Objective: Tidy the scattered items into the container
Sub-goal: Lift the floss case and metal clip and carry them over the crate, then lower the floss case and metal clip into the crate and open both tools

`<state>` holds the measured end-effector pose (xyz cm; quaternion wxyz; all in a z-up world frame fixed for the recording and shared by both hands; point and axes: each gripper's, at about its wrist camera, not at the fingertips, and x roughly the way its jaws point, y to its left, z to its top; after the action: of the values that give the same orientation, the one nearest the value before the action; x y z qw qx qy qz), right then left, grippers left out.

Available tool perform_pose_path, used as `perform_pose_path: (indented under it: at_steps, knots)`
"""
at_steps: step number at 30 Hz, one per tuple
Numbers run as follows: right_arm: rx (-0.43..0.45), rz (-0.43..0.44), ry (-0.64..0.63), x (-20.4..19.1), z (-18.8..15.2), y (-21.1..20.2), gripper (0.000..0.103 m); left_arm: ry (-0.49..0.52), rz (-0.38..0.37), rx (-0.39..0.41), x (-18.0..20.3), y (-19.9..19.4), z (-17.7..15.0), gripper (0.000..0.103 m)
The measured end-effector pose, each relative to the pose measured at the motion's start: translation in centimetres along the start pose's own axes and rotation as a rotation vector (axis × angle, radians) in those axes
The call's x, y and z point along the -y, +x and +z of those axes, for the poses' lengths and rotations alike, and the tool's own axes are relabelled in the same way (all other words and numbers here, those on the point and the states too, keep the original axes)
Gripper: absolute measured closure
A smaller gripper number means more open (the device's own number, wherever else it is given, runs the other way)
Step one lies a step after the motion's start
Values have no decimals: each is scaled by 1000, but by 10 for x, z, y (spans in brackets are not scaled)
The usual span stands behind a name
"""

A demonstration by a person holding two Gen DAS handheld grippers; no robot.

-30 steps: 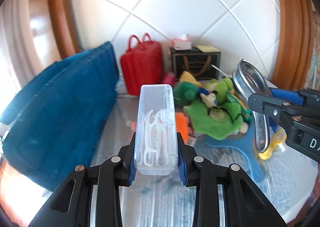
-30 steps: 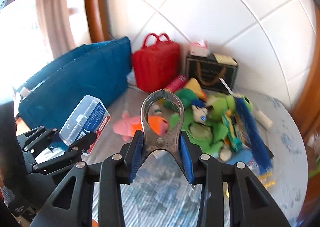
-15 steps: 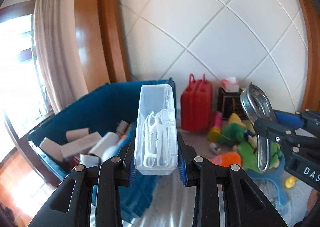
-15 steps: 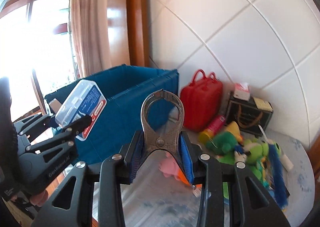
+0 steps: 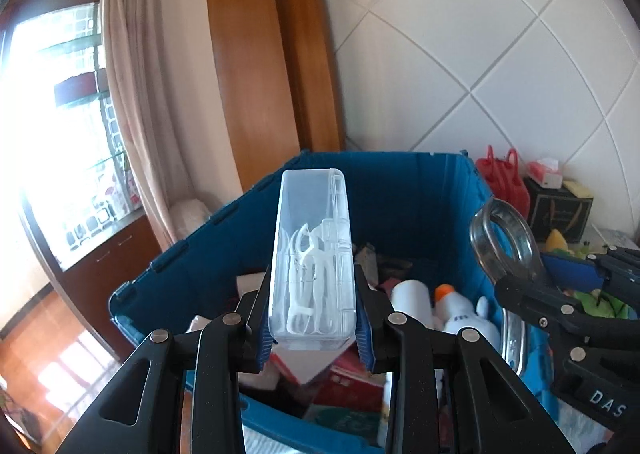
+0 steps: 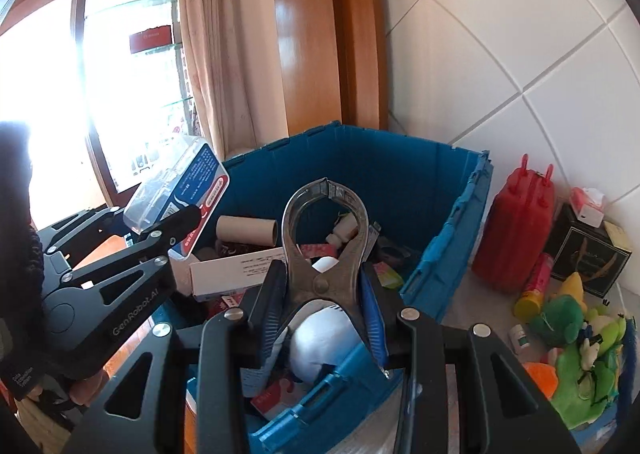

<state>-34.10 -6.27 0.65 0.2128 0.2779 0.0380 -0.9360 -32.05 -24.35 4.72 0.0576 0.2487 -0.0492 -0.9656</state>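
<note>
Right wrist: red case [image 6: 516,230] beside blue crate [image 6: 448,250]; toys [image 6: 576,350] near.

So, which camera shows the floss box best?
The left wrist view: the floss box stands centred between the fingers, its picks visible through the clear plastic. The right wrist view shows it only sideways at the left, label up.

The blue crate [image 6: 440,190] stands open on top, with clear air above its rim. Inside, boxes [image 6: 236,270], a cardboard tube [image 6: 246,230] and a white plush [image 6: 324,338] crowd the floor. At three o'clock, a red case [image 6: 516,226] and green plush toys [image 6: 580,358] block the tabletop.
</note>
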Motion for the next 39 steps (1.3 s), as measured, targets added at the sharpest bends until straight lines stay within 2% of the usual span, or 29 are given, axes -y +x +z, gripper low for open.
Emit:
perform_pose_path:
  at_steps: [4,11,17,19,21,23,28,30,31,37,39]
  knots:
    - [-57,-23,7,-12,-3,22,66,2,-32,-49,-5,27,-8,71]
    - [-85,-75,12,-16,-3,33,66,6,-70,-77,-1,41,-16,70]
    - [-95,-103,35,-12,-4,33,66,15,-84,-71,-1,41,-20,50]
    - [-96,-108,41,-10,-5,31,66,13,-87,-73,0,41,-21,41]
    - [-96,-112,48,-8,-6,30,66,11,-81,-74,-1,38,-23,28]
    - [-98,-117,50,-6,-9,27,66,10,-80,-70,-2,33,-26,24]
    - [-90,-121,65,-1,-15,17,66,11,-91,-58,-1,14,-33,22]
    - [-86,-125,66,1,-17,11,52,11,-97,-55,0,8,-36,22]
    - [-82,-130,66,2,-19,7,49,10,-97,-53,1,5,-37,22]
    - [-77,-138,73,6,-25,-6,47,7,-105,-45,4,-9,-41,21]
    - [-77,-141,70,6,-26,-9,40,5,-107,-45,5,-12,-42,21]
